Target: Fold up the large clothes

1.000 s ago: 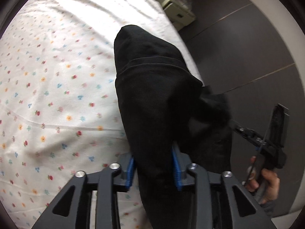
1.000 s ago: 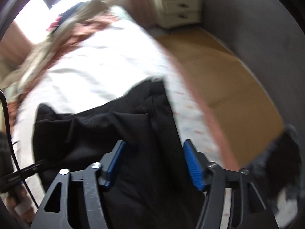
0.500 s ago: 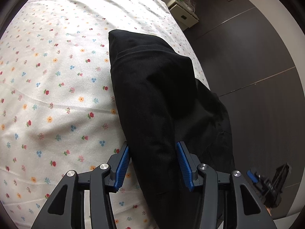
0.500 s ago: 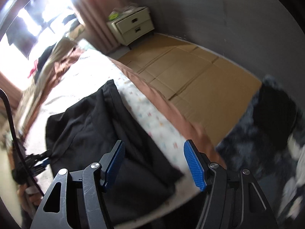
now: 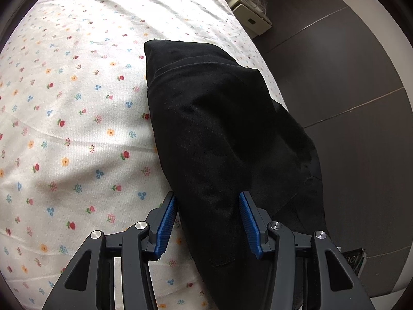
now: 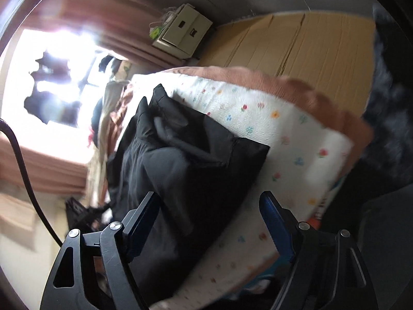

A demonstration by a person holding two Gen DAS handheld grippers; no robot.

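Observation:
A black garment (image 5: 216, 129) lies folded lengthwise along the right edge of the bed with the flowered sheet (image 5: 77, 118). Part of it hangs over the bed's side. My left gripper (image 5: 207, 223) is open, its blue pads on either side of the garment's near end, not pinching it. In the right wrist view the same garment (image 6: 185, 165) lies rumpled on the sheet (image 6: 296, 139). My right gripper (image 6: 210, 222) is open and empty, just above the garment's near edge.
A white bedside cabinet (image 5: 251, 13) stands past the bed's far corner; it also shows in the right wrist view (image 6: 184, 29). Brown floor panels (image 6: 296, 44) lie beside the bed. A bright window with pink curtains (image 6: 51, 77) is behind. A dark wall (image 5: 348, 90) runs along the right.
My left gripper has opened and let go of the garment, which now lies flat on the bed. My right gripper has swung round and come back over the garment's edge.

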